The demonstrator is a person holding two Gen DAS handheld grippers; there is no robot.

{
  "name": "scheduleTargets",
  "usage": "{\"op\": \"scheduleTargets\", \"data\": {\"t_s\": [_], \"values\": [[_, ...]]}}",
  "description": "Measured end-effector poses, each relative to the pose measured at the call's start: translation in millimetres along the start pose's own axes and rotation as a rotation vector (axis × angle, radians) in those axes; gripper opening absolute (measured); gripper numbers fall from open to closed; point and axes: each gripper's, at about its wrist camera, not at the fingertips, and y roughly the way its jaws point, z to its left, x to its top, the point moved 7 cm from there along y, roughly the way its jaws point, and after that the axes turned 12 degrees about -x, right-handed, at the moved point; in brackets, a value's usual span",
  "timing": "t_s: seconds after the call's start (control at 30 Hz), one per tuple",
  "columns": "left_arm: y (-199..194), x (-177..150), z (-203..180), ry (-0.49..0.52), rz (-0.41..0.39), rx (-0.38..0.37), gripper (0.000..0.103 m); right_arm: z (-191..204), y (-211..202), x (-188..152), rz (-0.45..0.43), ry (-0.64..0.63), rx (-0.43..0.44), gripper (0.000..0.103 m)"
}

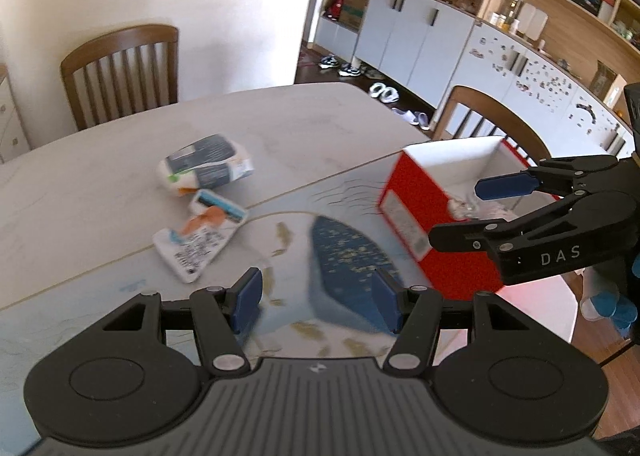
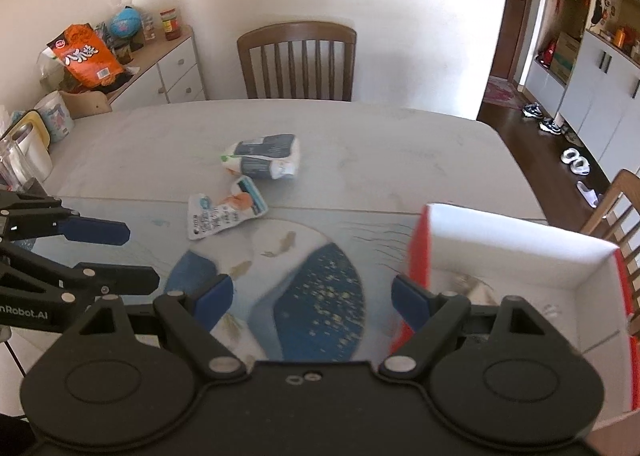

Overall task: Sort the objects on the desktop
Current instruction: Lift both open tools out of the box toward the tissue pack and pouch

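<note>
A white and dark soft pack [image 1: 206, 165] [image 2: 264, 161] lies mid-table. Just in front of it is a flat white sachet [image 1: 200, 240] [image 2: 220, 215] with orange and blue print. A red box [image 1: 416, 215] [image 2: 512, 252] with a white inside stands at the right on the blue patterned mat [image 1: 340, 256] [image 2: 312, 296], with some crumpled clear items in it. My left gripper [image 1: 316, 300] [image 2: 130, 256] is open over the mat, nothing between its blue pads. My right gripper [image 2: 312, 298] [image 1: 468, 211] is open wide at the box's near left corner, and it holds nothing.
Wooden chairs stand behind the table [image 2: 296, 59] and at its right side [image 1: 480, 115]. A sideboard [image 2: 176, 67] at the left holds an orange bag and jars. A glass jar [image 2: 16, 159] and a cup stand at the table's left end. Cabinets and shoes are at the right.
</note>
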Motion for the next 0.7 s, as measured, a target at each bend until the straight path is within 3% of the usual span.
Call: {"op": "scheduleTargets", "data": {"t_s": [0.23, 0.7], "values": [[-6, -5, 43, -0.031, -0.004, 0.028, 0.059, 29, 20, 5, 0.021, -0.010, -0.007, 0.087], [-1, 3, 100, -0.062, -0.015, 0.052, 0.070, 59, 55, 5, 0.057, -0.002, -0.014, 0.087]]}}
